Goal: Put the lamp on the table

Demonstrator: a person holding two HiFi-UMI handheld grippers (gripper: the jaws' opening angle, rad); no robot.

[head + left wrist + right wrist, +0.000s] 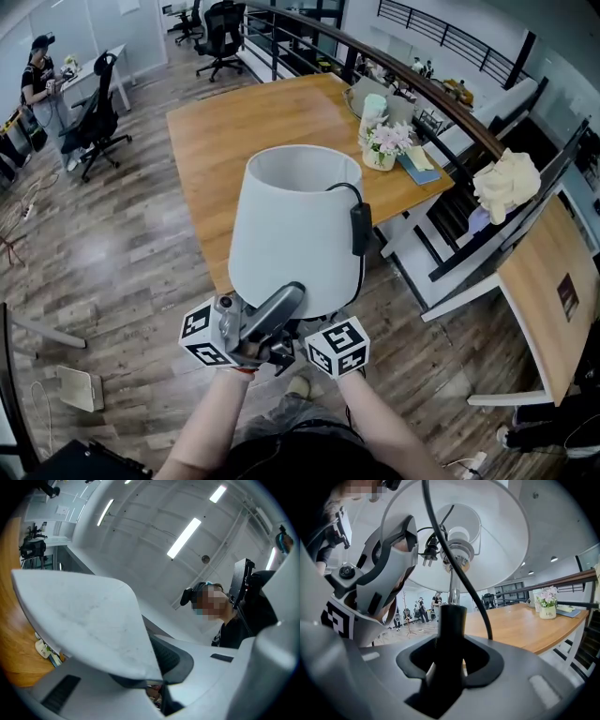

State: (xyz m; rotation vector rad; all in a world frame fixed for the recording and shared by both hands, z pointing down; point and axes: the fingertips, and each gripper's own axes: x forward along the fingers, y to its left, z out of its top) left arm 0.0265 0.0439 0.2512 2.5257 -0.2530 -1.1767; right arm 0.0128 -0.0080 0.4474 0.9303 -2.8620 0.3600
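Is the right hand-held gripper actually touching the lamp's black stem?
Touching. The right gripper view shows the right hand-held gripper with both jaws pressed against the lamp's black stem, one on each side.

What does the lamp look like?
The lamp has a white, cone-shaped shade open at the top, a metal pole, and a black cord with a switch and a loose plug. It's held up beside the wooden table, not on it. The right tool clamps its black stem; the left tool pinches the shade's bottom edge.
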